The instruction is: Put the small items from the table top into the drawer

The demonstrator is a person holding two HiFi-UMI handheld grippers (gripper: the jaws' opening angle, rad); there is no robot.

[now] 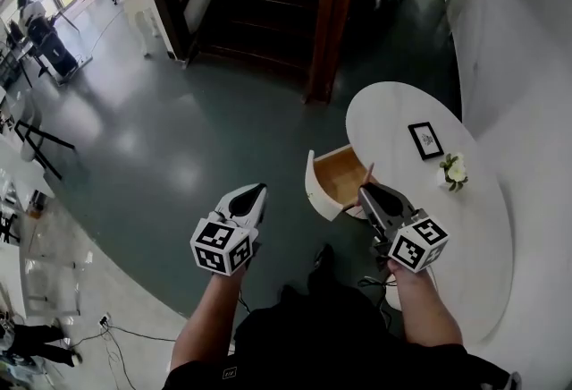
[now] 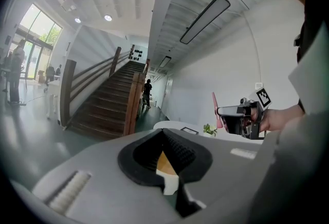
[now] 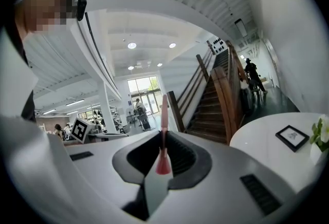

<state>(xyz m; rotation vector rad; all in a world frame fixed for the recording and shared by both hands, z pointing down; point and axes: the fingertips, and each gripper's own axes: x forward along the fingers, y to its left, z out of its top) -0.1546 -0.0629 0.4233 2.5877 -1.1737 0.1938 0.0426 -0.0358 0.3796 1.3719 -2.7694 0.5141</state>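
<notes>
My right gripper [image 1: 366, 191] is shut on a thin red pen-like stick [image 1: 368, 173] that juts up past its tips, just beside the open drawer [image 1: 311, 182] with a wooden inside. In the right gripper view the stick [image 3: 164, 115] stands upright, clamped between the closed jaws of that gripper [image 3: 163, 138]. The left gripper [image 1: 257, 191] hovers over the floor, left of the drawer, shut with nothing in it. Its own view shows the jaws of the left gripper [image 2: 165, 138] meeting, and the right gripper [image 2: 221, 111] with the stick [image 2: 215, 110] off to the right.
The drawer belongs to a white oval table [image 1: 465, 227], which carries a small black picture frame [image 1: 425, 139] and a little pot of white flowers [image 1: 454, 170]. A wooden post [image 1: 326, 21] and a dark staircase [image 1: 259, 4] rise behind. The floor is grey-green.
</notes>
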